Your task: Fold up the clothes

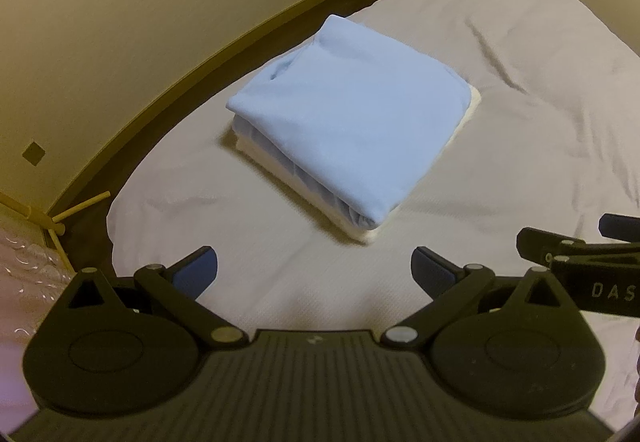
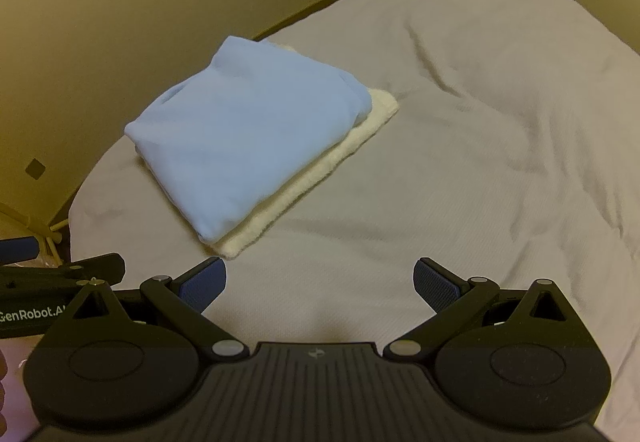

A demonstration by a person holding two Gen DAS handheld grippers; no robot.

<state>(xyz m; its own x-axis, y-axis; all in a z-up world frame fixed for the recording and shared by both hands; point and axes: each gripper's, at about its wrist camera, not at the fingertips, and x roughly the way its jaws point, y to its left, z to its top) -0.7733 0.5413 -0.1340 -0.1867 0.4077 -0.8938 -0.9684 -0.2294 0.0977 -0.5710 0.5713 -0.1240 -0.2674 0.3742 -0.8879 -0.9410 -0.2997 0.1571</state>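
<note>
Near the bed's (image 1: 520, 113) left edge lies a folded blue garment (image 1: 352, 113) atop a cream one (image 2: 328, 161); both look soft, light and floppy, best pinched at a folded corner. Left tongs (image 1: 315, 270) and right tongs (image 2: 320, 282) hang released, empty. Writing reads "DAS" and "GenRobot.A"

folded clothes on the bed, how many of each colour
Light blue folded garment: 1
Cream folded garment, lying under the blue one: 1
Total: 2, in one stack on the grey bed; neither open gripper touches it.
</note>
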